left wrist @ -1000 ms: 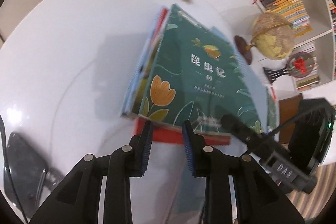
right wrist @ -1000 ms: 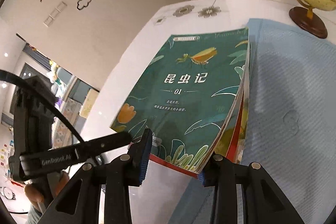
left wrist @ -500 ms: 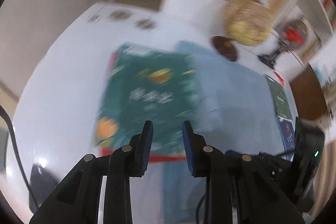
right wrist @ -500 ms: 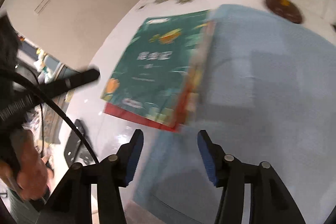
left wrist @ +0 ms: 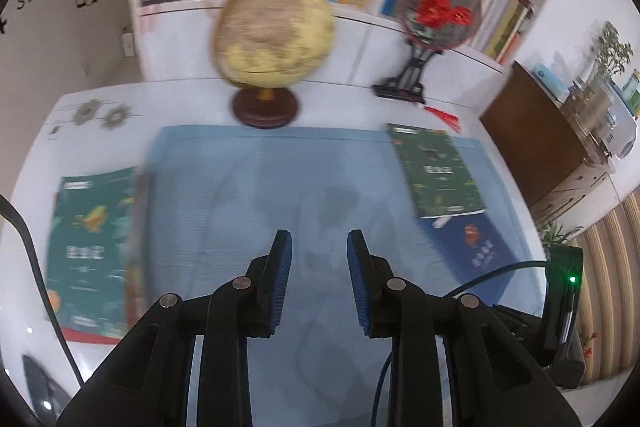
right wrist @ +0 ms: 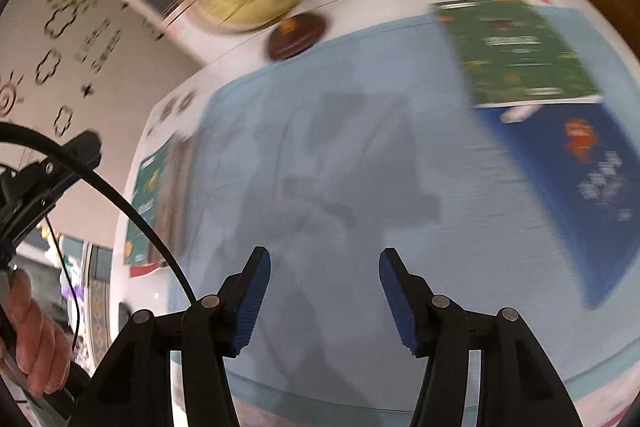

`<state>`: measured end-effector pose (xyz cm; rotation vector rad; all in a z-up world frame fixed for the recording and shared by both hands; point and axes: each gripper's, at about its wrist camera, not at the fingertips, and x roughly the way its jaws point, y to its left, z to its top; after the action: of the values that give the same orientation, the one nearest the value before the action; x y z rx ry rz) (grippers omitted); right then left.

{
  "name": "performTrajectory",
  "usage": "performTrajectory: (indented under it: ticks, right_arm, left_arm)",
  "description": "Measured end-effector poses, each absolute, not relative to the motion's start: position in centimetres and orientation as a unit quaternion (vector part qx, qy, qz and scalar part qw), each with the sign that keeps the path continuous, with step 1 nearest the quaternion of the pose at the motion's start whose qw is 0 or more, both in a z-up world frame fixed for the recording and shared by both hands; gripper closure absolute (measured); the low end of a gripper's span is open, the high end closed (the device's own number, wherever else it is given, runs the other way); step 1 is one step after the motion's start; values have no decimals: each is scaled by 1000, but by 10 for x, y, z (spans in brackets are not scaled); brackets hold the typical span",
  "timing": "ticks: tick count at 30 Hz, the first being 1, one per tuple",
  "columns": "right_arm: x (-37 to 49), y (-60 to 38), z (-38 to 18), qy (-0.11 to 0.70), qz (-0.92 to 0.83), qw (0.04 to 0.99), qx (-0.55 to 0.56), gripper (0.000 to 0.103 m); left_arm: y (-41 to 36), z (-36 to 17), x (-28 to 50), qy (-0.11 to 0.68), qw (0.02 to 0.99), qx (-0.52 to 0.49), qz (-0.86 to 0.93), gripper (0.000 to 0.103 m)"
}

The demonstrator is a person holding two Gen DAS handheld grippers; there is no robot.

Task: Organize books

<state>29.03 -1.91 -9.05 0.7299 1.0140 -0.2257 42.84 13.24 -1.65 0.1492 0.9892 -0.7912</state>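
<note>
Books: teal-cover stack [left wrist: 94, 251] flat at mat's left edge, spines squared, prob. finished pile. Green book [left wrist: 436, 171] overlapping blue book [left wrist: 476, 247] on mat's right side, prob. next pickup. Left gripper [left wrist: 318, 281] jaws apart, empty, over blue mat [left wrist: 260, 187]. Right gripper [right wrist: 324, 301] just opened wider, nothing btwn pads.

Both grippers: black plastic linkage arms w/ round silver screws at the pivots, ribbed blue pads on the fingers [left wrist: 282, 275]. Black cable [right wrist: 120, 195] arcs past the left gripper [left wrist: 319, 281]. Right gripper [right wrist: 325, 301] same build; its far housing shows a green LED.
</note>
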Motion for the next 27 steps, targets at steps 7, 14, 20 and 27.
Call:
performTrajectory:
  ticks: [7,14,20,27]
  right_arm:
    - [218,-125,-95,461,-160,795,361,46]
    - [168,-205,-110,460,-194,779,378,46]
    - [154,-244,-129,475,-194,770,379,43]
    - [179,-263,-159,505,-182,767,351,40]
  left_arm:
    - [44,-24,377,476,788,82,-381,77]
    - [-17,-53,341,509,768,81,-380,77]
    - [-45,-94,326,565,732,68,-375,77]
    - [-62,-151,321,628,689,57,-357,77]
